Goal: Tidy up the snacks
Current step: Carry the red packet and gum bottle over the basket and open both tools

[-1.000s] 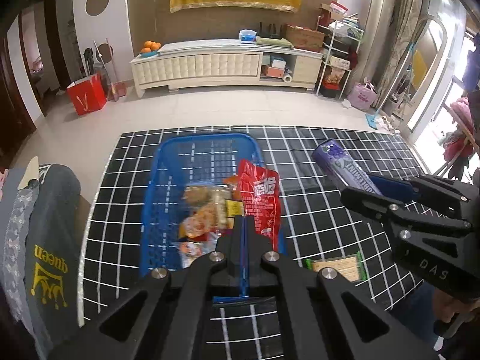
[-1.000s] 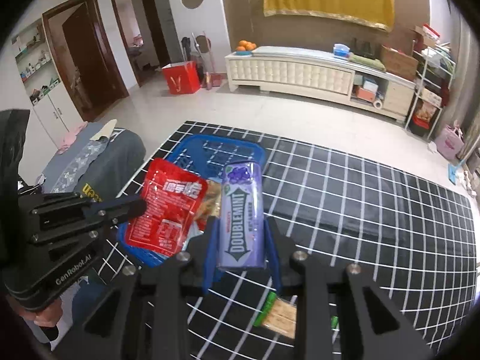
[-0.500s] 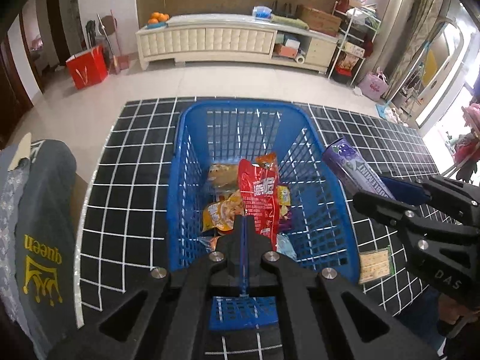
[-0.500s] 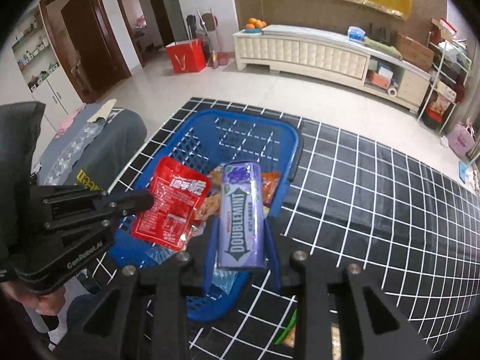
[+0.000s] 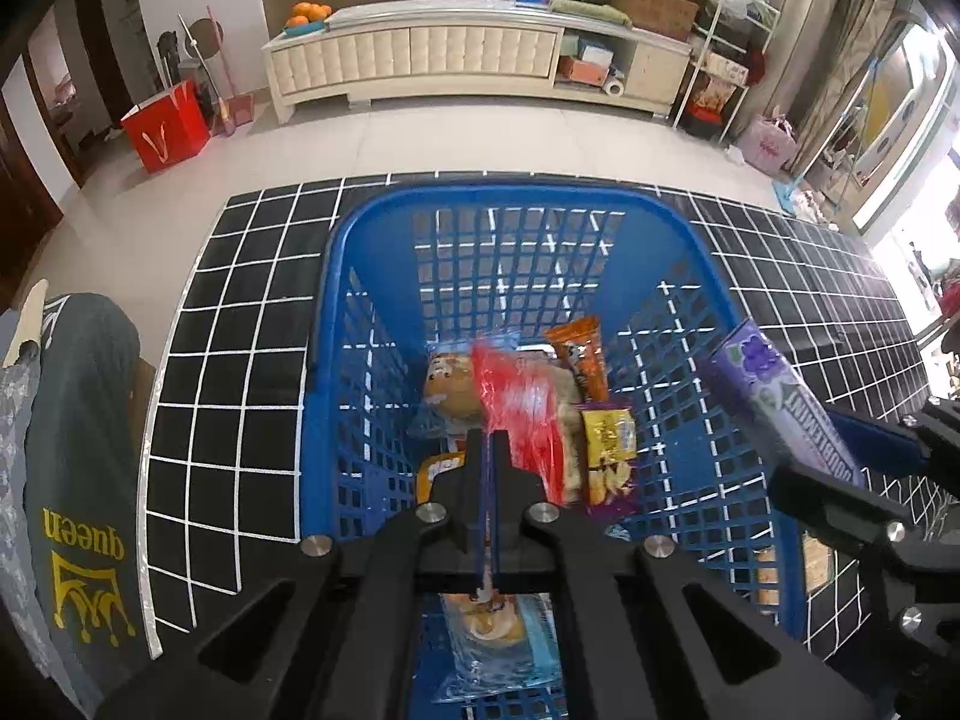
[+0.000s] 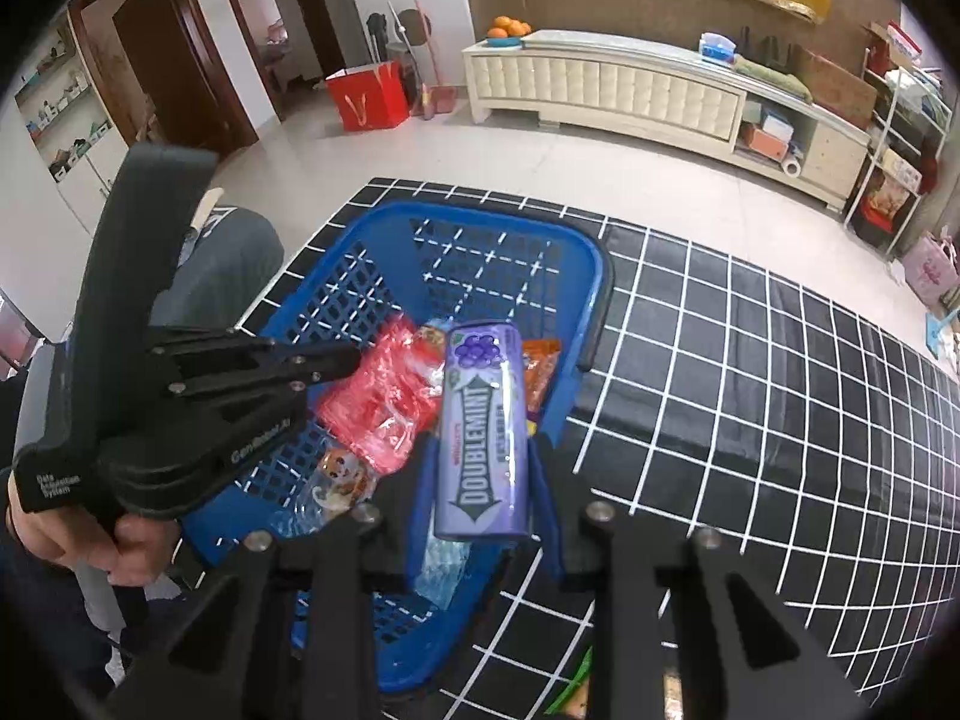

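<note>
Currently blue basket (image 5: 708,276) sat on grid mat (image 6: 750,360), part-filled w/ snacks. R gripper (image 6: 483,468) clamped purple Doublemint pack (image 6: 483,432) above near rim; L gripper (image 5: 489,450) pinched red packet (image 5: 522,402) over basket centre. Best: lower both inside walls before releasing.

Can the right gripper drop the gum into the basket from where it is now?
Probably yes. The right gripper holds the gum over the basket, open-topped; only the left gripper with its red packet is close alongside.
</note>
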Tool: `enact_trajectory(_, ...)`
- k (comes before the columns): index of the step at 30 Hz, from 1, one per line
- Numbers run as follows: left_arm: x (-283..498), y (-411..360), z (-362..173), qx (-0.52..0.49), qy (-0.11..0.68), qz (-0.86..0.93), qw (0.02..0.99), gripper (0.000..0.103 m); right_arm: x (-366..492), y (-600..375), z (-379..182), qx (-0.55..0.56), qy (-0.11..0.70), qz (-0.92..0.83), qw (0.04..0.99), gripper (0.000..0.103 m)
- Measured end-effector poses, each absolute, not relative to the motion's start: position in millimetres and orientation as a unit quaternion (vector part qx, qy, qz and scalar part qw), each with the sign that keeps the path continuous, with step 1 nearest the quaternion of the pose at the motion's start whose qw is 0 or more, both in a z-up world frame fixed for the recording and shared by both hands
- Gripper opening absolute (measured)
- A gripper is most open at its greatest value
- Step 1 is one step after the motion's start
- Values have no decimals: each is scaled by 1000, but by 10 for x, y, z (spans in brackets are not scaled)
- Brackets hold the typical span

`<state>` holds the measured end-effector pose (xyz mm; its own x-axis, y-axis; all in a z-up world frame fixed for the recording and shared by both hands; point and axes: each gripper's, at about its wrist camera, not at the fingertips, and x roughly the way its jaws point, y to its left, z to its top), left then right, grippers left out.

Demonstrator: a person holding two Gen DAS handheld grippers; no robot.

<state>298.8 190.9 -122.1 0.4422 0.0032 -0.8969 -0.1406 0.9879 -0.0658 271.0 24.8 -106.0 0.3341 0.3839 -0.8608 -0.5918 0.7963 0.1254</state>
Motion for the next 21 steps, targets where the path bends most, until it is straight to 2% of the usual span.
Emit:
enact_trajectory(1,2987,1918,-1224,-66,528,40,846,4,2697,248,-1061,-105,494,301,809,35)
enact_trajectory(3,2963,1923,-1210,-57,527,42,847,21,2668,264,-1043,-103,495,303,808,35)
enact_trajectory(4,2950,1937,-1197,-52,525,46,848,24,2650,269,-1032,-103,495,304,808,35)
enact_trajectory(8,2819,1995,-1055,-53,512,51,856,26,2574,311,-946,-104,490,306,809,35)
enact_trajectory(13,2610,2141,-825,-66,492,56,866,34,2500,412,-867,-106,487,311,809,35)
enact_trajectory(17,2476,2254,-744,-67,487,62,868,47,2542,488,-926,-104,497,311,803,35)
enact_trajectory(21,2406,2394,-769,-71,484,69,869,52,2612,602,-1040,-112,515,296,797,35)
